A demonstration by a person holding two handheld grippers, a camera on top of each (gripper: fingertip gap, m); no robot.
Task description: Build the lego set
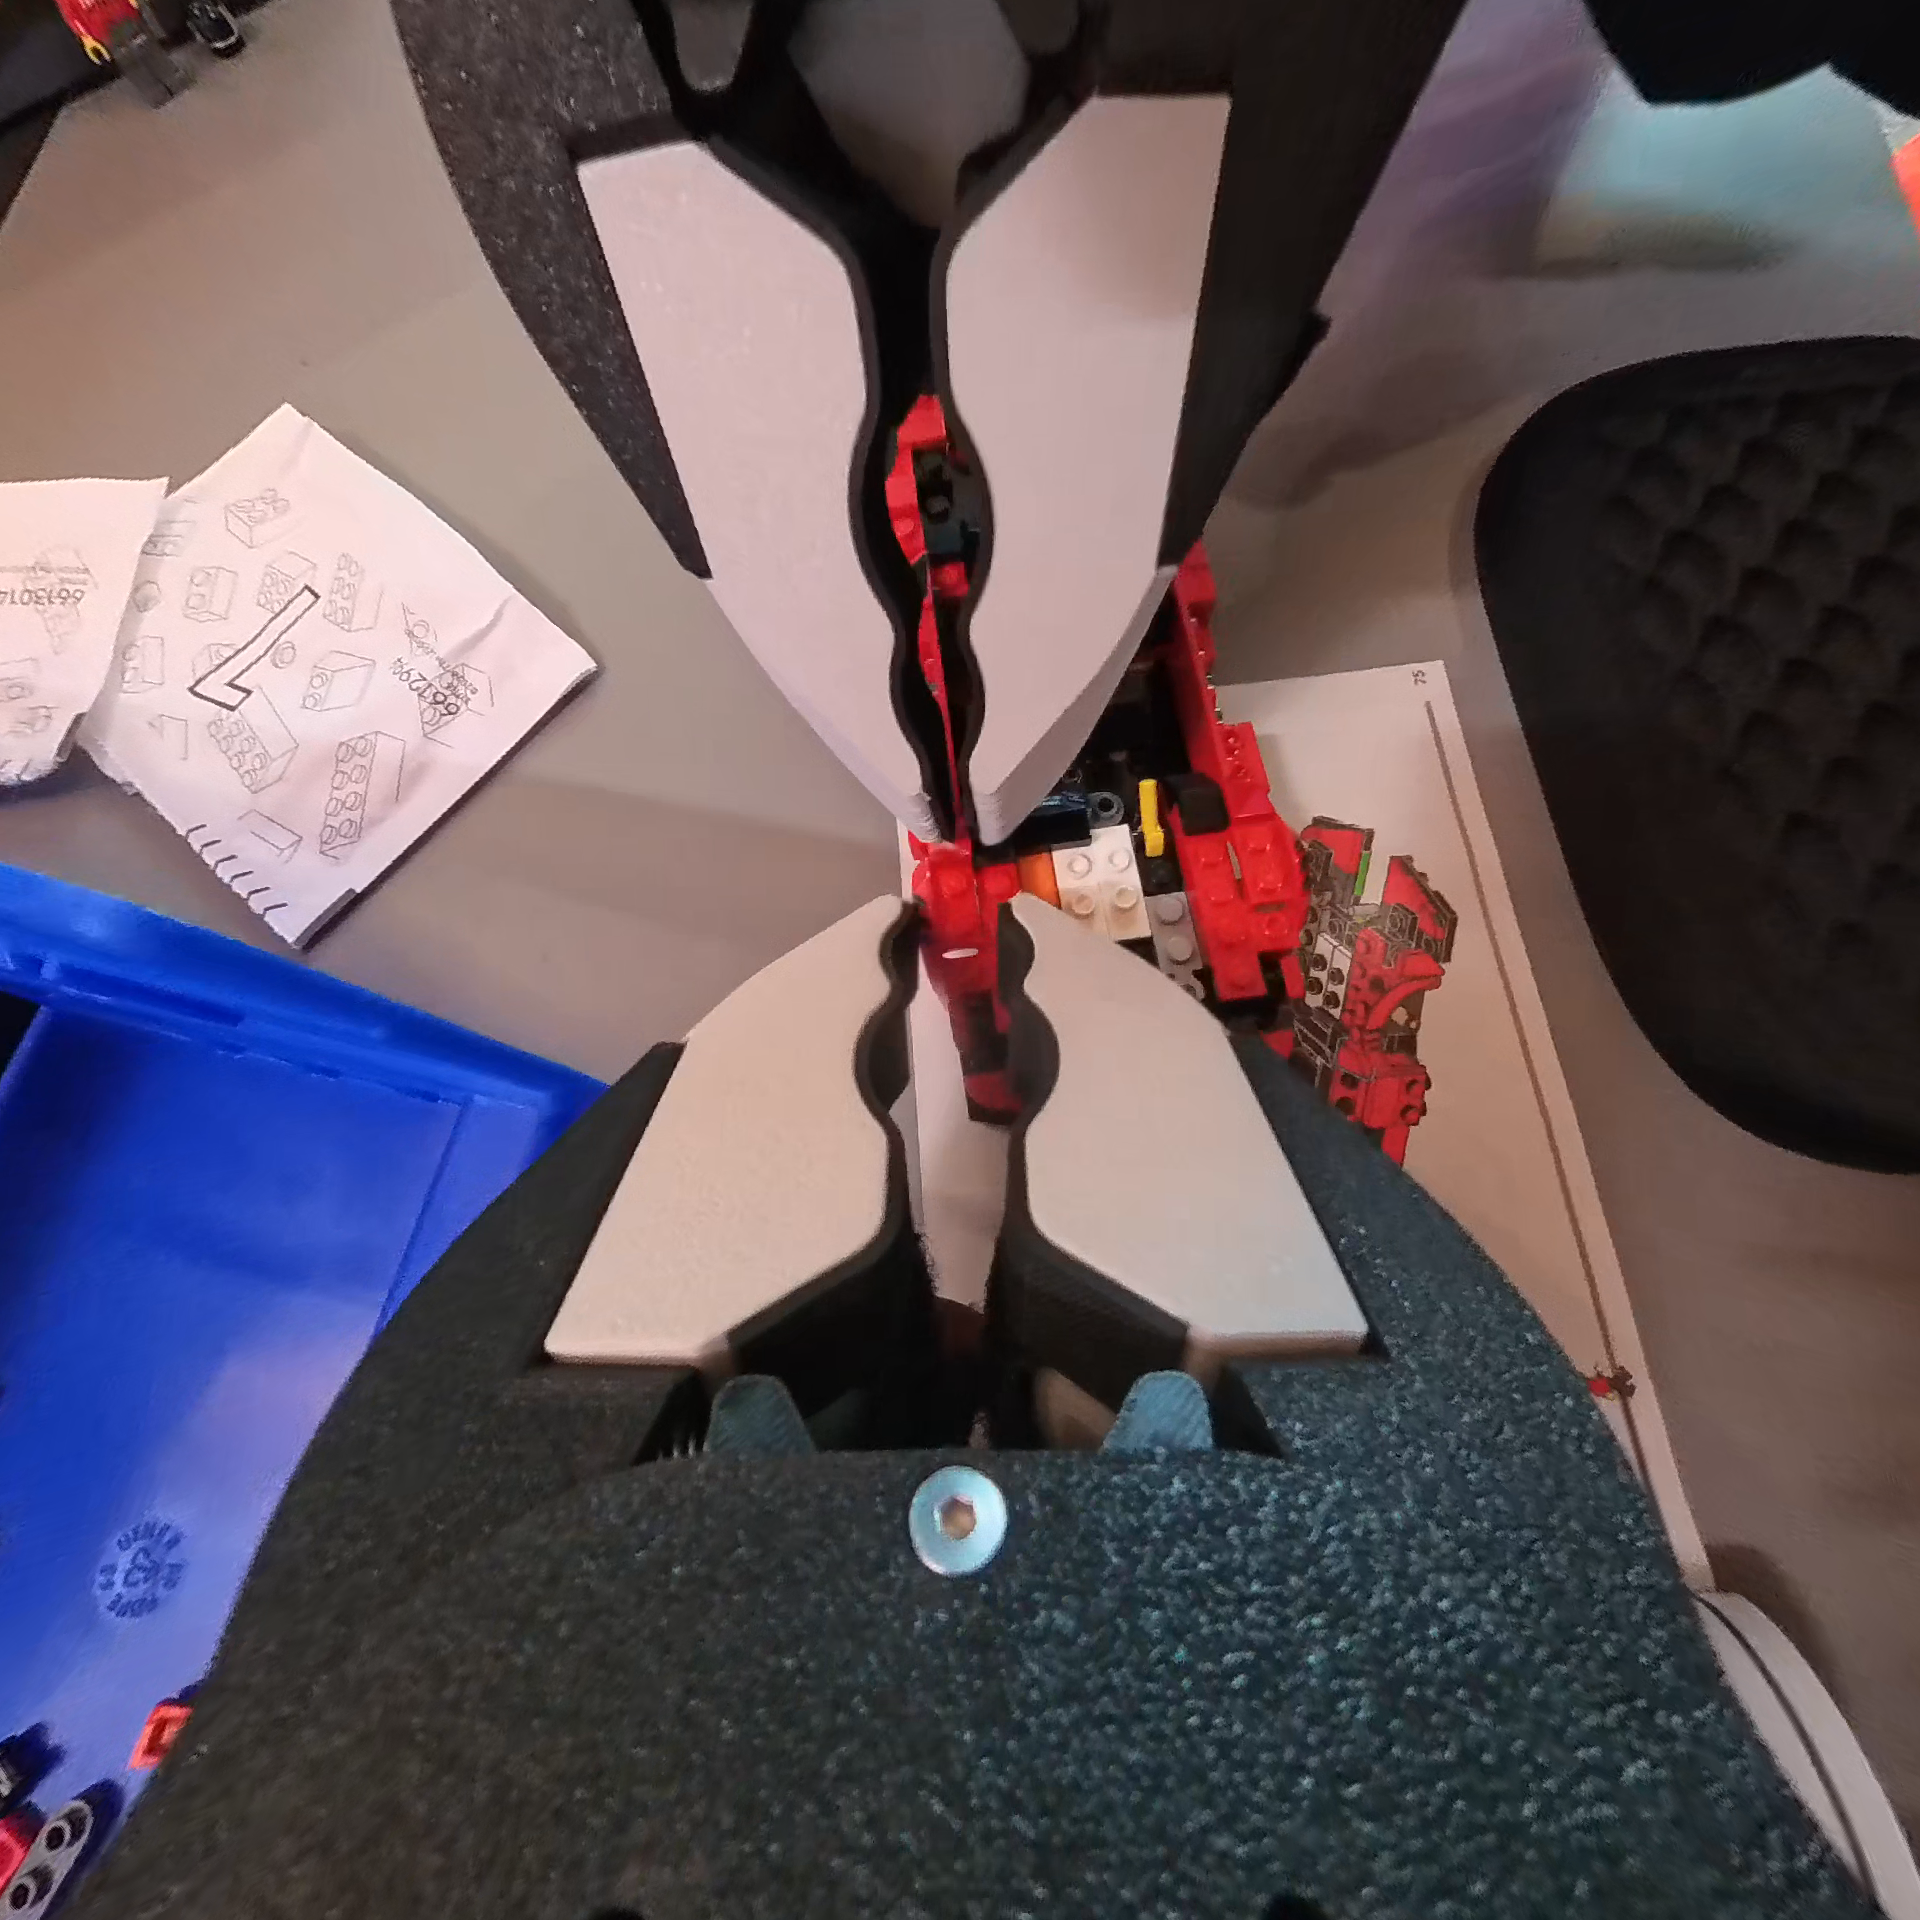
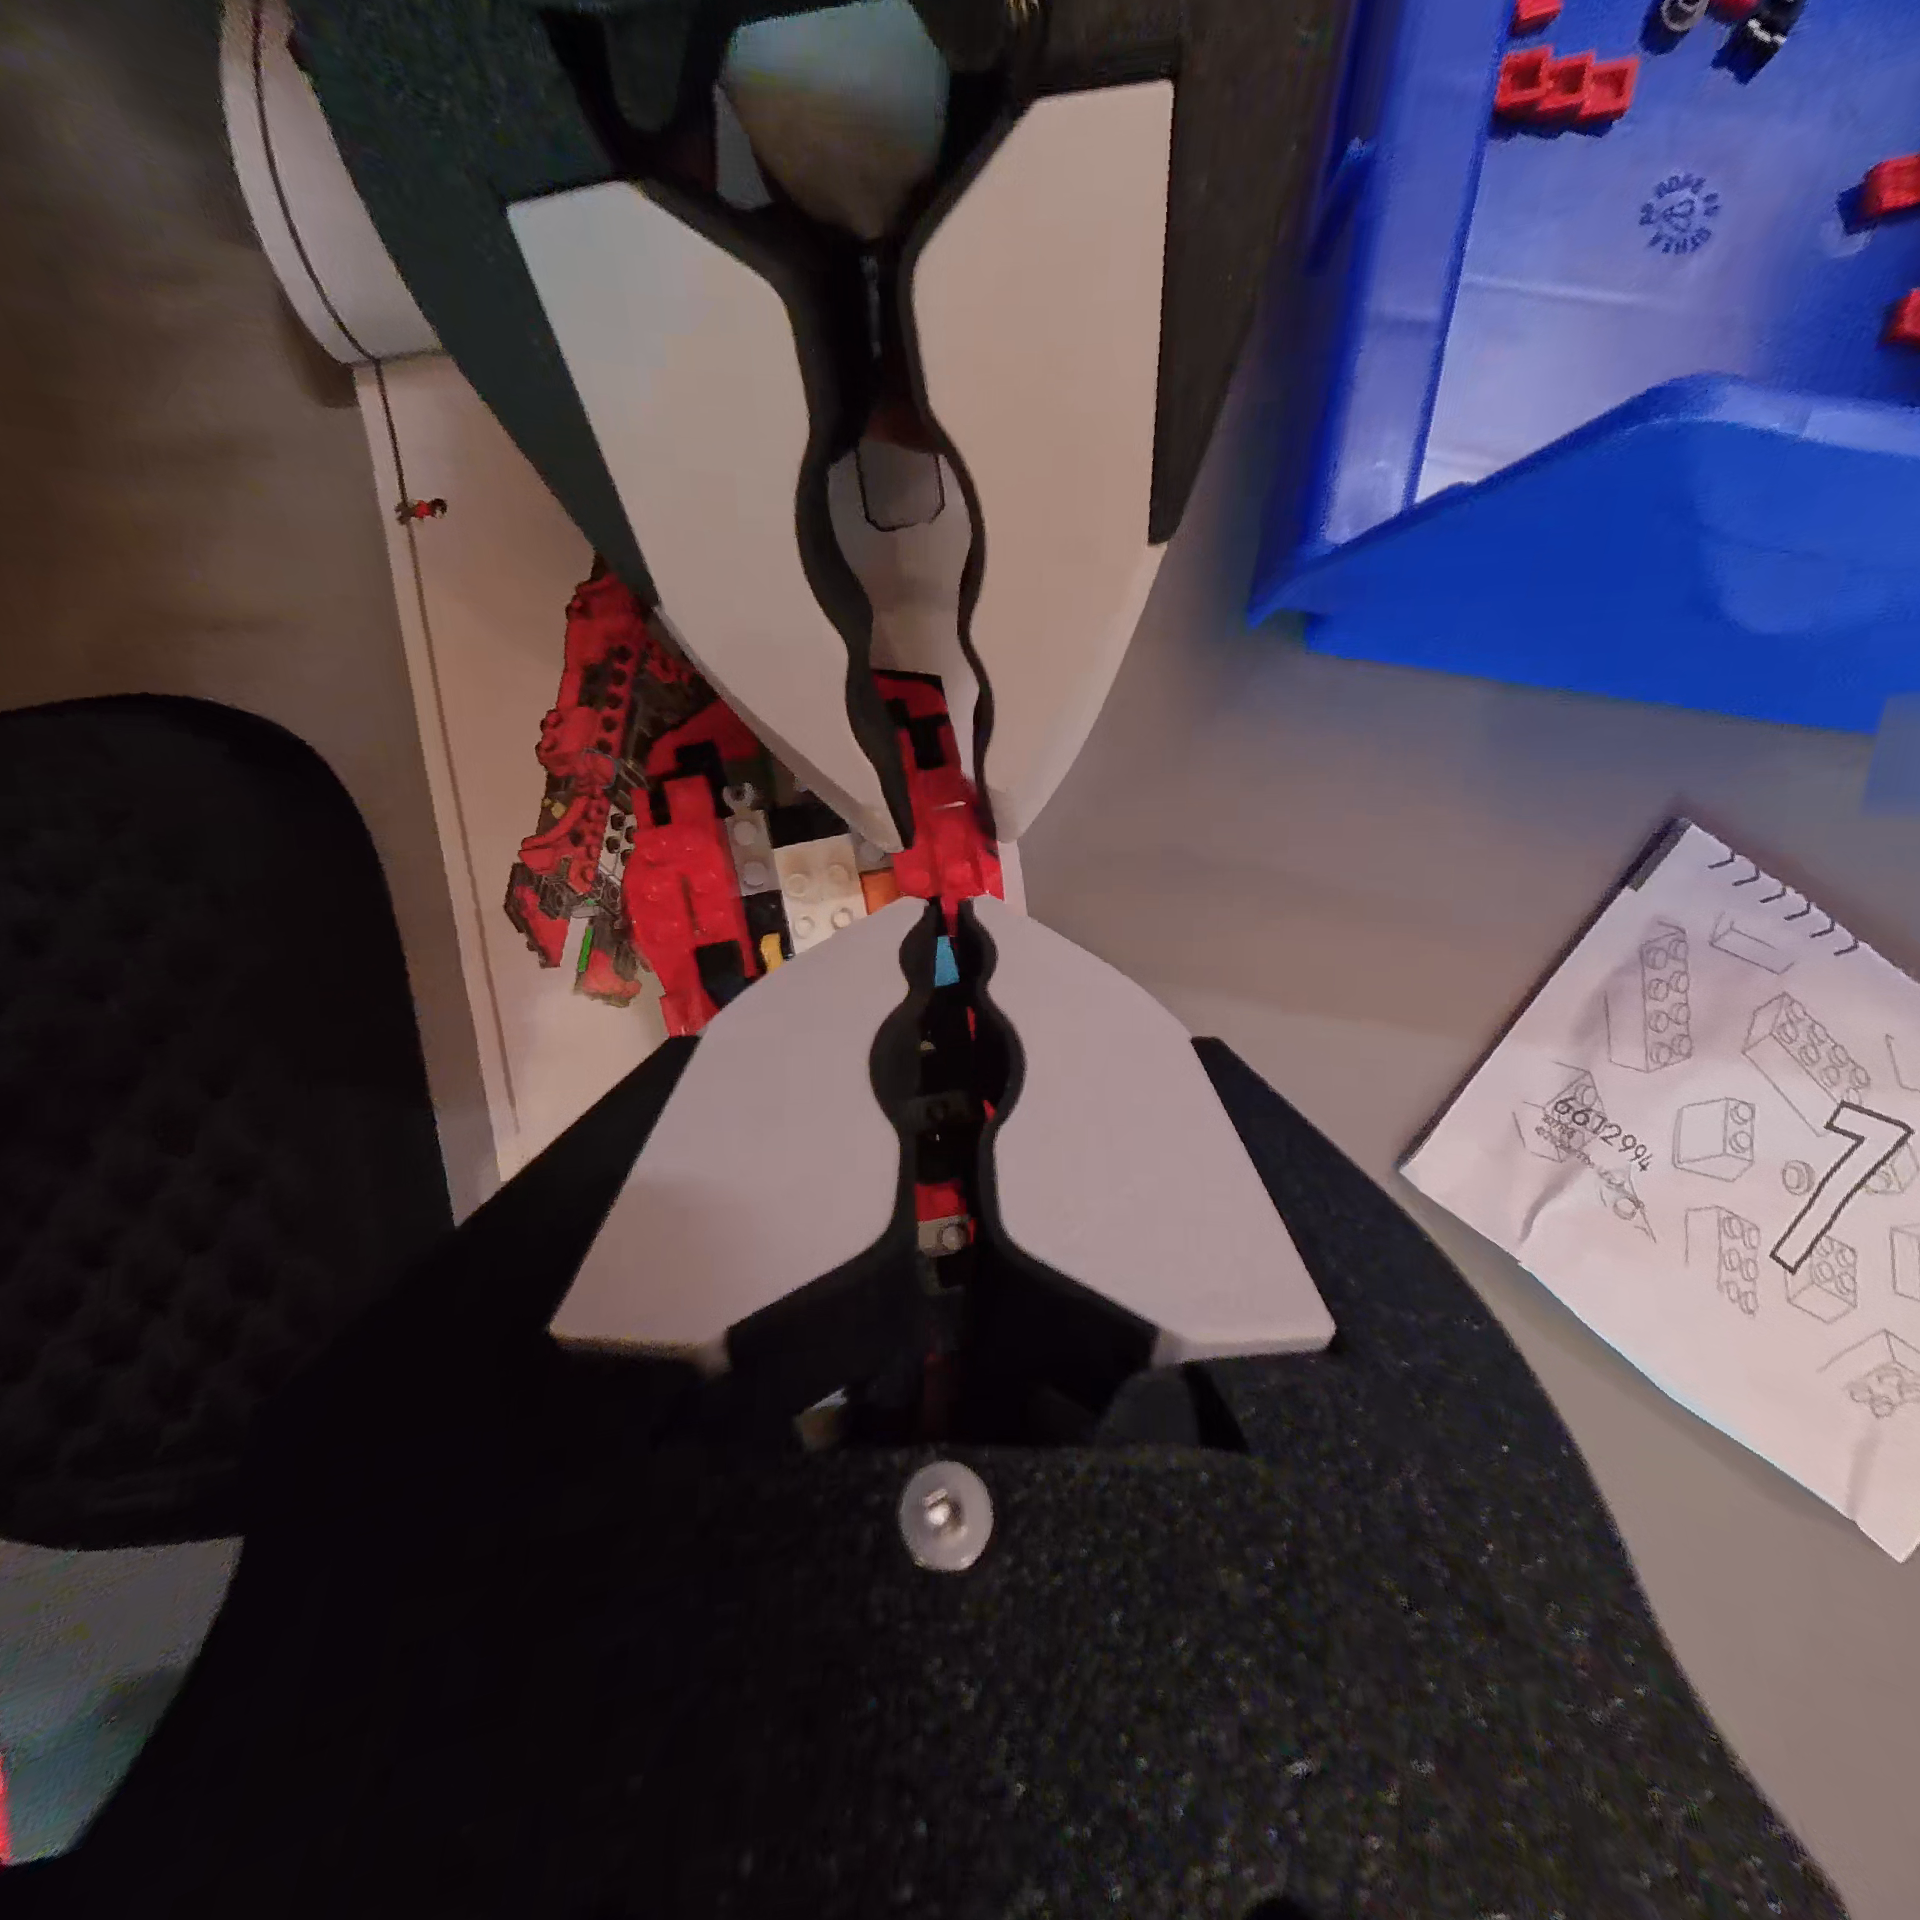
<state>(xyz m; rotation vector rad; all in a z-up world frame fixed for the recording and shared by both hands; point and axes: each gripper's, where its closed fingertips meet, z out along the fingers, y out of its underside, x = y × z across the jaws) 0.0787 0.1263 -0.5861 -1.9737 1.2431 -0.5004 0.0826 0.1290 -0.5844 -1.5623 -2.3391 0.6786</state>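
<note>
Lego model (image 1: 1236,894) between both jaws.

The lego model (image 1: 1236,883) is a half-built thing, mostly red, with black, white, grey, orange and yellow bricks in its middle. It sits on the open booklet (image 1: 1486,935) – right beside a printed picture of the same red model. One red end (image 1: 956,883) of the model sticks out and is pinched from both sides. In the right wrist view the model (image 2: 686,883) shows studs on top. Loose red pieces (image 2: 1558,88) and a few dark ones lie in the blue bin (image 2: 1558,582) nearby.
</note>
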